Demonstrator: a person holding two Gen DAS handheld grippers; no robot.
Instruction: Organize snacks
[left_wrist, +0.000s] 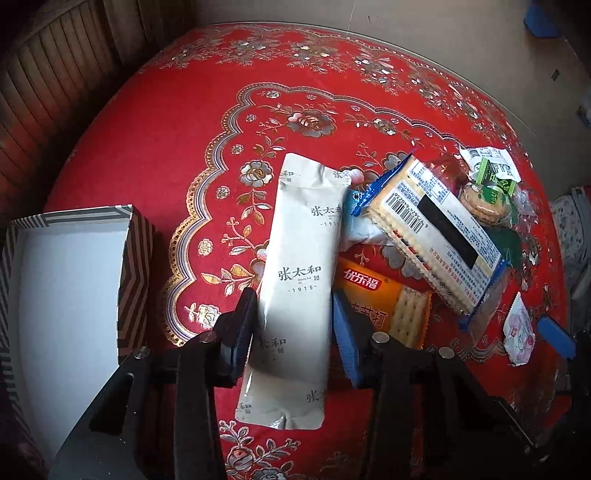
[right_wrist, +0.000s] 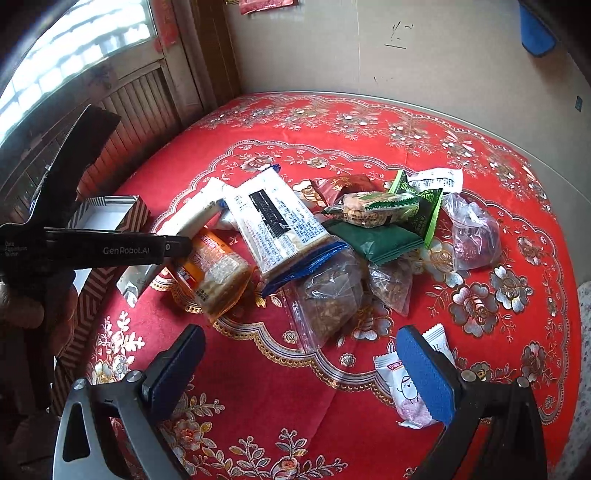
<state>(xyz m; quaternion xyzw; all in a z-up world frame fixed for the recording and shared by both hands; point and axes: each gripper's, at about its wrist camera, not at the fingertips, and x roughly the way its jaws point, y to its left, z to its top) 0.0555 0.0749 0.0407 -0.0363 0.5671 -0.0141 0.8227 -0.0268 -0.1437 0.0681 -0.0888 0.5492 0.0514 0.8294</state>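
Left gripper (left_wrist: 293, 332) clamped across long cream packet (left_wrist: 295, 280), low on its length. Light, crinkly, slick; contents likely brittle, so mid-body grip is safer. Striped box (left_wrist: 135, 266) at 9 o'clock. Right gripper (right_wrist: 301, 373) spread wide, holding nothing; snack pile (right_wrist: 332, 236) at 12.
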